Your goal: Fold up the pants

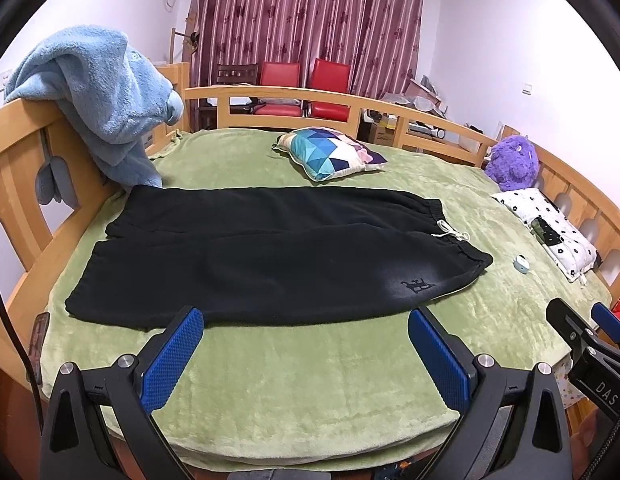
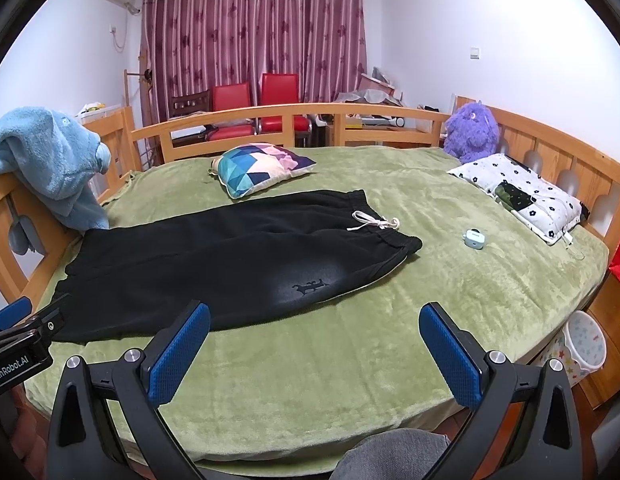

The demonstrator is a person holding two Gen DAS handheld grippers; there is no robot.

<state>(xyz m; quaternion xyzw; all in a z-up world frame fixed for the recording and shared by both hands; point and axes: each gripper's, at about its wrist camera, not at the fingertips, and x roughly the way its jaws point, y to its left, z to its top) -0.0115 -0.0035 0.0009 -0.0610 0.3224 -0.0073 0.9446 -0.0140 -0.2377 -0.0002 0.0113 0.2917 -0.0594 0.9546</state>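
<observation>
Black pants (image 1: pixel 270 252) lie spread flat on the green bed cover (image 1: pixel 310 380), legs to the left, waistband with a white drawstring (image 1: pixel 452 232) to the right. They also show in the right wrist view (image 2: pixel 230 264). My left gripper (image 1: pixel 306 344) is open and empty, hovering over the bed's near edge just short of the pants' near hem. My right gripper (image 2: pixel 316 344) is open and empty, near the front edge, right of the pants' near side. Each gripper shows at the edge of the other's view.
A geometric cushion (image 1: pixel 330 152) lies behind the pants. A small pale-blue case (image 2: pixel 475 238), a flowered pillow (image 2: pixel 518 196) and a purple plush toy (image 2: pixel 472 132) sit at the right. A blue towel (image 1: pixel 102 96) hangs on the wooden bed rail (image 1: pixel 14 184) at left.
</observation>
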